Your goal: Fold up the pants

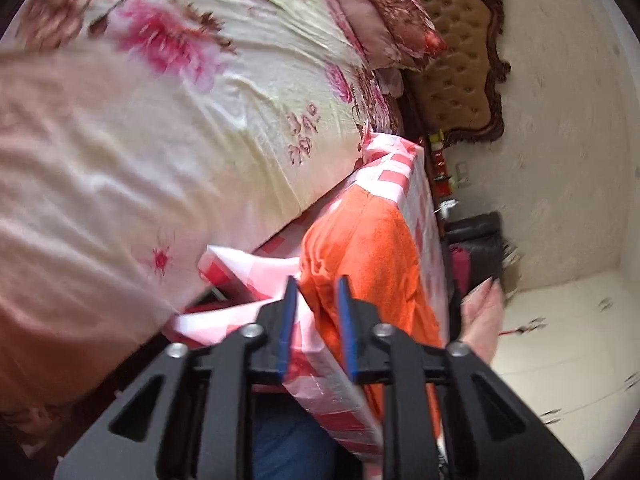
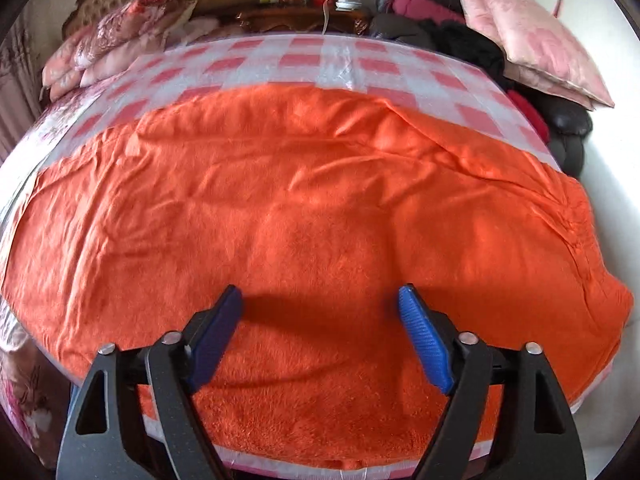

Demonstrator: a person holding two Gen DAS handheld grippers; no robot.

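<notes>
Orange fleece pants (image 2: pixel 312 200) lie spread flat over a table covered with a pink-and-white checked plastic cloth (image 2: pixel 304 58), filling most of the tabletop and reaching its near edge. The fabric is rumpled in shallow creases, and its right end bunches where it meets the table's edge.

In the right wrist view, the right gripper (image 2: pixel 320 320) hovers over the near part of the pants with its blue pads (image 2: pixel 426 344) spread wide and nothing between them; its shadow falls on the fleece just ahead.

In the left wrist view, the left gripper (image 1: pixel 318 312) is at the table's corner, its jaws narrow. The edge of the pants and the checked cloth lie in the gap between the blue pads (image 1: pixel 289 320), but blur makes it impossible to tell whether they press on either.

A bed with a floral sheet (image 1: pixel 224 92) stands just beside the table, with floral pillows (image 2: pixel 120 36) against a tufted tan headboard (image 1: pixel 456 60). Behind the table a dark wooden stand (image 2: pixel 304 20) holds small items. To the right, dark clothes (image 2: pixel 456 44) and a pink cushion (image 2: pixel 532 36) are piled on a black seat. The walls (image 1: pixel 568 128) are off-white.
</notes>
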